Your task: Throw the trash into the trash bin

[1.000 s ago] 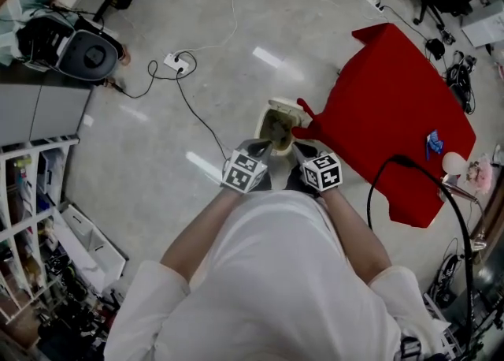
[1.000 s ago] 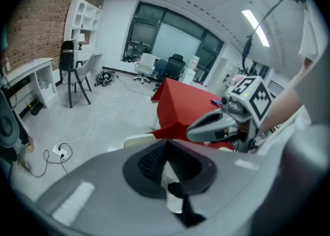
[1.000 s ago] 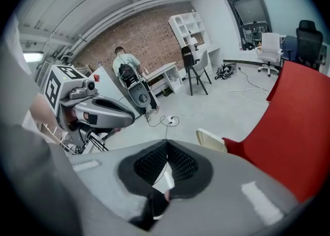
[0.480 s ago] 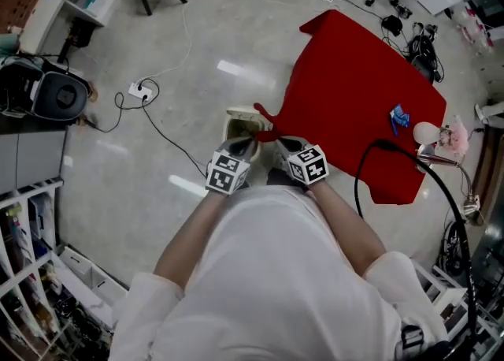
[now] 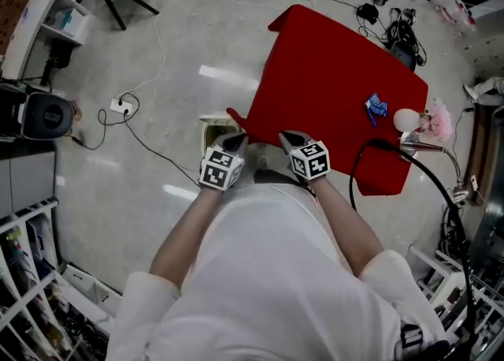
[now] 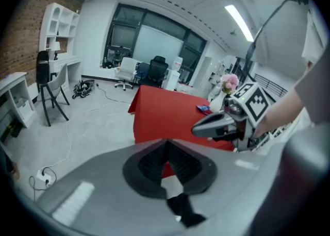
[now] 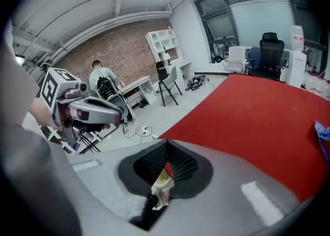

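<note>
Crumpled red-and-cream trash scrap (image 7: 161,179) pinched in the right tool (image 7: 166,152); cream trash bin (image 5: 214,123) on the floor beside the tabletop's corner.

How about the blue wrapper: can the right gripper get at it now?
Probably yes: only bare red table lies between the right gripper and the blue wrapper, though the shut gripper must open and reach across.

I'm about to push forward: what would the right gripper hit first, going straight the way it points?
The right gripper would likely meet the red table first, at its near edge, though depth is unclear.
</note>
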### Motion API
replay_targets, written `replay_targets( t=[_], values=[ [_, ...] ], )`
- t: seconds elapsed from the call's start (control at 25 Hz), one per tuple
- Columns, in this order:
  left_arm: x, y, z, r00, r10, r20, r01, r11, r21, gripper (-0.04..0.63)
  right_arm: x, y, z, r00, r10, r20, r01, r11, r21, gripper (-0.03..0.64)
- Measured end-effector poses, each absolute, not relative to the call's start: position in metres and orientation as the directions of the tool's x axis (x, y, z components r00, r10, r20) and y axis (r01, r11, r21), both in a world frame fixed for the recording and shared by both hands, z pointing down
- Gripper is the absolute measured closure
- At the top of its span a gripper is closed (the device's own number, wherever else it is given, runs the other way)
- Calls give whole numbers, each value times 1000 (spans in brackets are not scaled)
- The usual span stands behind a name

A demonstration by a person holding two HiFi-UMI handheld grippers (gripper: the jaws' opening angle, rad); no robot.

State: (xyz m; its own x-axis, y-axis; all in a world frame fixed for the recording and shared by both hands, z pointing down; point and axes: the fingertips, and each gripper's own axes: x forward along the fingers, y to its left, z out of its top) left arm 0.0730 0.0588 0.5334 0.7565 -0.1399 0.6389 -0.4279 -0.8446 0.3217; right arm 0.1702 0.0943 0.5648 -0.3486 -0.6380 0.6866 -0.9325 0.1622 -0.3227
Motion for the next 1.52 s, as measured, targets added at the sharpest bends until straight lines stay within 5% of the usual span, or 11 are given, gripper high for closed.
replay_targets(
  t=[0.76, 1.52],
  values=[
    [212, 70, 543, 757, -26, 652, -310, -894, 324, 591, 352, 133, 573, -131, -713, 689, -952, -103, -287, 598],
    [296, 72, 561, 735, 39, 677, -264, -903, 338, 591, 542, 149, 614, 174, -615, 769, -931, -356, -75, 534]
  ],
)
